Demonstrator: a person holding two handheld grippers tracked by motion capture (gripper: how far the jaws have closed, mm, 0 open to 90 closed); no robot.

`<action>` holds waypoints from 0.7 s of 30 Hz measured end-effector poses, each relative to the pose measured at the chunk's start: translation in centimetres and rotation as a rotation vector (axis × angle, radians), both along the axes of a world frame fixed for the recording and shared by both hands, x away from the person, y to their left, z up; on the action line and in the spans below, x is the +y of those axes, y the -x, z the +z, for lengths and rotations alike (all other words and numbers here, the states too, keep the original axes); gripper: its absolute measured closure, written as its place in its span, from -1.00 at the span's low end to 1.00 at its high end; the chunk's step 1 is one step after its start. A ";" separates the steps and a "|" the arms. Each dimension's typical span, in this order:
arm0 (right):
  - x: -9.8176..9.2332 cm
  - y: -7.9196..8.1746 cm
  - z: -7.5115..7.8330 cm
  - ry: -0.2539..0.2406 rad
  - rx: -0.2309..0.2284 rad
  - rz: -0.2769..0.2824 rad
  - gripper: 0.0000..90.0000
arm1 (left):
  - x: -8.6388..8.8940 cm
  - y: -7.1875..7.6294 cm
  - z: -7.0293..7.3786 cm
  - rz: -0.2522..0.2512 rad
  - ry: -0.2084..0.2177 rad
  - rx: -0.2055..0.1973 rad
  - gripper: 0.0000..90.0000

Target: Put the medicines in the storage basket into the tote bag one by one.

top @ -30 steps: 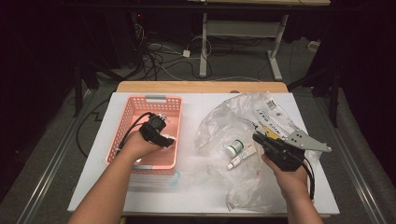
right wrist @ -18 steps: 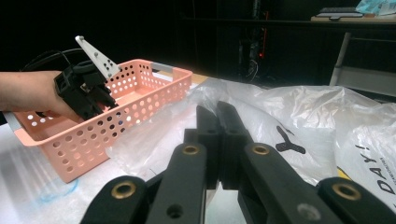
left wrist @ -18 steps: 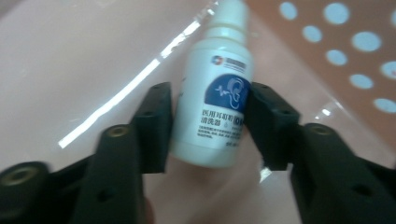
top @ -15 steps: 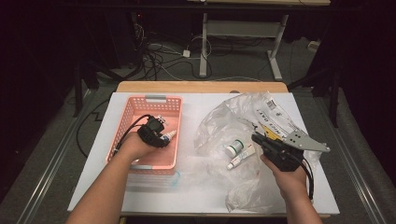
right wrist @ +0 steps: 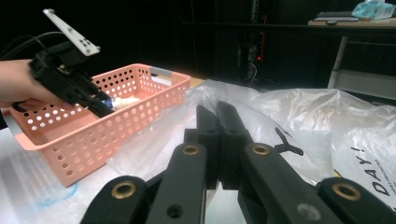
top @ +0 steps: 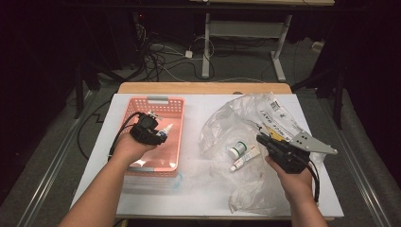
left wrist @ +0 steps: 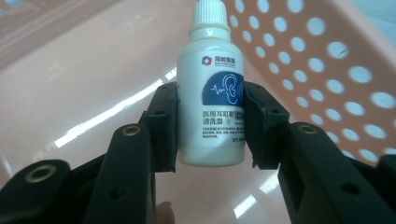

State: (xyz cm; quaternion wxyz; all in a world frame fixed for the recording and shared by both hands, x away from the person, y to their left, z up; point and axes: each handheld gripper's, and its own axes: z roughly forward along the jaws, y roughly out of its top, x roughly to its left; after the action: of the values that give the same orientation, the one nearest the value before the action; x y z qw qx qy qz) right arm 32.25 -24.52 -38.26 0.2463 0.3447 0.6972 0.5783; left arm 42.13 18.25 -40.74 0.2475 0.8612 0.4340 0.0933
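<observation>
Your left forearm comes in from the near edge of the table (top: 198, 101) and angles up to the pink basket (top: 166, 103), which sits toward the table's left edge. Your left hand (top: 127, 147) is raised over the basket's near half, wrist bent so the left gripper (top: 161, 134) points toward the right edge. Its fingers (left wrist: 163, 123) have just been closing and now clamp a small white bottle (left wrist: 212, 88) by its sides; in the left gripper view the bottle stands upright between the pads, white cap on top, blue label facing the camera, with the basket floor behind it. In the high view the bottle's tip pokes out beyond the fingers, above the basket's interior.

Your right forearm also enters from the near edge, close to the right corner. Your right hand (top: 295, 182) holds the right gripper (top: 261, 139) low over the crumpled clear plastic bag (top: 246, 111), aimed at the left edge. Its fingers (right wrist: 219, 135) are pressed together with nothing between them. Just beside them on the bag lie a small jar (top: 238, 150) and a tube (top: 246, 160).
</observation>
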 end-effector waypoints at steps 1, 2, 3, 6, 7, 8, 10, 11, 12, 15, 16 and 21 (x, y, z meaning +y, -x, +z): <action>0.0 0.0 0.0 0.001 -0.003 -0.001 1.00 | 0.1 0.3 0.2 0.006 0.006 -0.007 0.30; 0.0 0.0 0.1 0.000 -0.002 -0.001 1.00 | 0.1 0.7 0.5 0.011 0.011 -0.015 0.30; 0.0 0.0 0.1 0.001 -0.005 0.000 1.00 | 0.2 1.0 0.7 0.013 0.019 -0.021 0.30; 0.0 0.1 0.1 -0.001 -0.004 -0.001 1.00 | 0.1 2.0 1.1 0.014 0.019 -0.040 0.30; 0.0 0.1 0.1 -0.005 0.003 -0.004 1.00 | 0.1 2.4 1.2 0.014 0.016 -0.050 0.30; -0.1 0.1 0.1 -0.002 -0.003 -0.003 1.00 | 0.1 2.8 1.4 0.015 0.013 -0.061 0.30; -0.1 0.2 0.1 -0.004 0.000 -0.005 1.00 | 0.2 3.5 1.6 0.009 0.018 -0.076 0.30; -0.1 0.1 0.1 -0.005 0.000 -0.004 1.00 | 0.2 3.8 1.7 0.012 0.021 -0.082 0.30; -0.1 0.1 0.1 -0.006 -0.002 -0.004 1.00 | 0.3 4.0 1.7 0.013 0.023 -0.087 0.30; -0.1 0.1 0.1 -0.004 -0.001 -0.002 1.00 | 0.6 4.8 1.5 0.014 0.026 -0.103 0.30; -0.1 0.1 0.1 -0.005 0.001 -0.004 1.00 | 0.8 5.1 1.5 0.018 0.036 -0.102 0.30; -0.1 0.1 0.1 0.001 -0.005 -0.001 1.00 | 0.9 6.6 1.2 0.002 0.056 -0.141 0.30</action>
State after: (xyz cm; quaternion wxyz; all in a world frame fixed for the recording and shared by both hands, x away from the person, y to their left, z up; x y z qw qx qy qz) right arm 32.20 -24.64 -38.15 0.2486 0.3436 0.6965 0.5788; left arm 35.49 19.11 -39.58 0.3013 0.8449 0.4188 0.1417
